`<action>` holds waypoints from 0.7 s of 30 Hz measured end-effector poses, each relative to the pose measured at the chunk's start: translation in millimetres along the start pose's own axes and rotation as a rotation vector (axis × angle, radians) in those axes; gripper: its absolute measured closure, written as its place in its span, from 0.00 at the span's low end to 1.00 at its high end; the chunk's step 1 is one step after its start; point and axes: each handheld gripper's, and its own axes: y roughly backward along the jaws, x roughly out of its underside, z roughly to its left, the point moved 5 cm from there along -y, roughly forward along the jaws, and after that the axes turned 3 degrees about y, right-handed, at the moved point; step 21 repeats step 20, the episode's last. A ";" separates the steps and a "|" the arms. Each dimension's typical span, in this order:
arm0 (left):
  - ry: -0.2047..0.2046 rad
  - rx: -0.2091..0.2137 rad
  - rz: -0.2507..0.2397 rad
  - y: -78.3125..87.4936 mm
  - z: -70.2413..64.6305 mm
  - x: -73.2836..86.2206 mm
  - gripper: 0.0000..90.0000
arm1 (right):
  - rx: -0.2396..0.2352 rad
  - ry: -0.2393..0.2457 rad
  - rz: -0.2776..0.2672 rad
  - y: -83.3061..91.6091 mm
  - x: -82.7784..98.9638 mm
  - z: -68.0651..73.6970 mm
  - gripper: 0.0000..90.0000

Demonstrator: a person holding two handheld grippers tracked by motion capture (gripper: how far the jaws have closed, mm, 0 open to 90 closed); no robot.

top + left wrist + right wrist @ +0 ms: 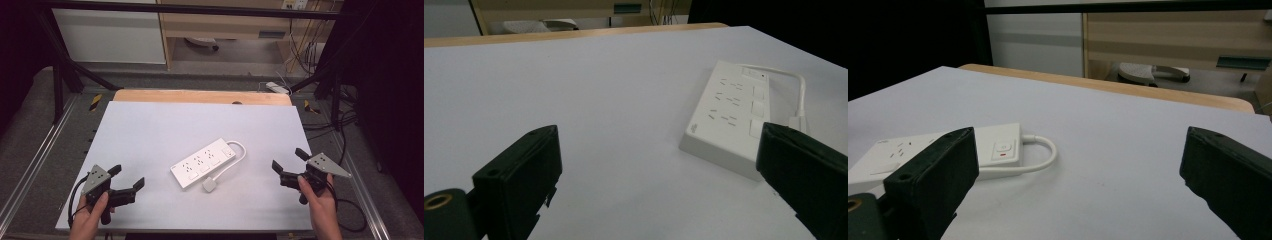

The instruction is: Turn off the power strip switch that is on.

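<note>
Right now a white power strip (204, 163) lies flat near the middle of the pale worktop (150, 130), slightly toward the near edge. Its long axis runs diagonally, from near-left to far-right, with the socket face up. The switch end points far-right, and from that end a white cable (239, 152) loops out and curls back along the strip's right side to a white plug (209, 185) resting on the worktop just beside the strip's near-right edge.

The left tool (128, 176) is held at the near-left corner of the worktop, jaws spread wide with nothing between them, aimed toward the strip and well apart from it. The right tool (286, 159) sits at the near-right edge, jaws likewise wide apart and gripping nothing, facing left toward the strip's switch end.
</note>
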 end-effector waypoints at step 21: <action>-0.010 0.008 0.001 -0.6 -2.0 -0.3 0.05 | -0.021 0.040 0.232 -32.1 49.6 12.6 0.04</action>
